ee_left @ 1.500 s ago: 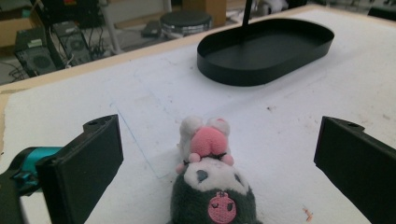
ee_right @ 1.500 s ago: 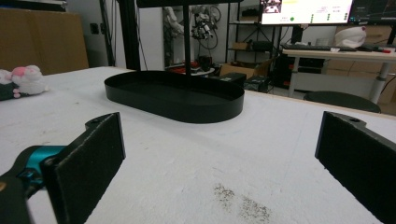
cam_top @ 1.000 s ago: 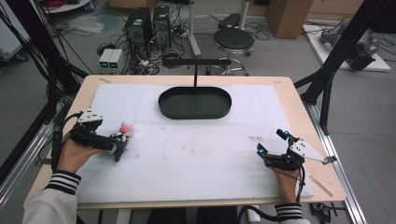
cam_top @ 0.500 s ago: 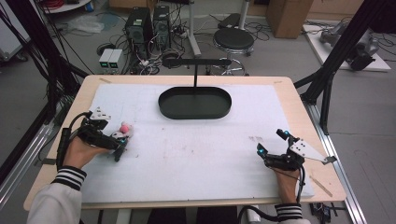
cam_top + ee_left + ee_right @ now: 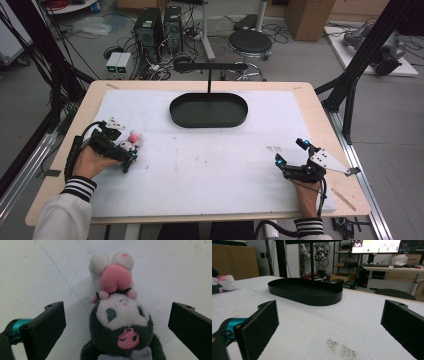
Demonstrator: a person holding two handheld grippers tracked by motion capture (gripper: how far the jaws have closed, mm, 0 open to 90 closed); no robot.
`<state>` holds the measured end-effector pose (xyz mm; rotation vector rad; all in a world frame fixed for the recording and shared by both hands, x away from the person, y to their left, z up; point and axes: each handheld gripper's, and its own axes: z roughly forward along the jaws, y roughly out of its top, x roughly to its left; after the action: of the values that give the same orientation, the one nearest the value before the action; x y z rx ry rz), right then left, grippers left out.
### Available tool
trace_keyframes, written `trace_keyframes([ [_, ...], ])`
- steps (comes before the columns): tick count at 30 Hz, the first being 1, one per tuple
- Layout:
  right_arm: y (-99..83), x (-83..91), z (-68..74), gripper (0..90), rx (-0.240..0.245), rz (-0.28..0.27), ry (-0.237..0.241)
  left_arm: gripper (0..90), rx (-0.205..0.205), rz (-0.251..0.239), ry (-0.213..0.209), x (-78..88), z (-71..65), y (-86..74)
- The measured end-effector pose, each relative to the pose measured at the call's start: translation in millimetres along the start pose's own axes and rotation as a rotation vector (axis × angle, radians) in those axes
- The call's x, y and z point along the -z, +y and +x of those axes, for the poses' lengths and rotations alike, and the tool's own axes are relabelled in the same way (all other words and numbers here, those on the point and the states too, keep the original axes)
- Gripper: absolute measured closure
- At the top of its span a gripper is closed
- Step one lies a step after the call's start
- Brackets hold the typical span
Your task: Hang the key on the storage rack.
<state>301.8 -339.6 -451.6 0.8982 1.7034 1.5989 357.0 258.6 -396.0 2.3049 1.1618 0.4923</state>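
White-covered tabletop (image 5: 210,165), black oval tray (image 5: 208,110) at its far side
Left tongs (image 5: 116,322) gape around a plush toy (image 5: 120,322) lying between them, untouched; right tongs (image 5: 329,325) rest wide open, empty

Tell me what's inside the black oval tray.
The black oval tray looks empty: its dark floor shows bare from above. From the right tongs' camera the near wall hides part of the floor, and a thin black post stands just behind the tray.
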Motion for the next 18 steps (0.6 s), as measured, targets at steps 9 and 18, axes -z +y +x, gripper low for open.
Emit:
trace_keyframes([
  [9, 0.0, 0.2, -0.1, 0.5, -0.001, 0.002, 0.0, 9.0, -0.008, 0.051, -0.009, -6.9, -3.8, 1.3],
  [18, 0.0, 0.2, -0.1, 0.5, -0.002, 0.002, 0.0, 18.9, -0.007, 0.113, 0.0, -13.0, -6.0, 1.2],
])
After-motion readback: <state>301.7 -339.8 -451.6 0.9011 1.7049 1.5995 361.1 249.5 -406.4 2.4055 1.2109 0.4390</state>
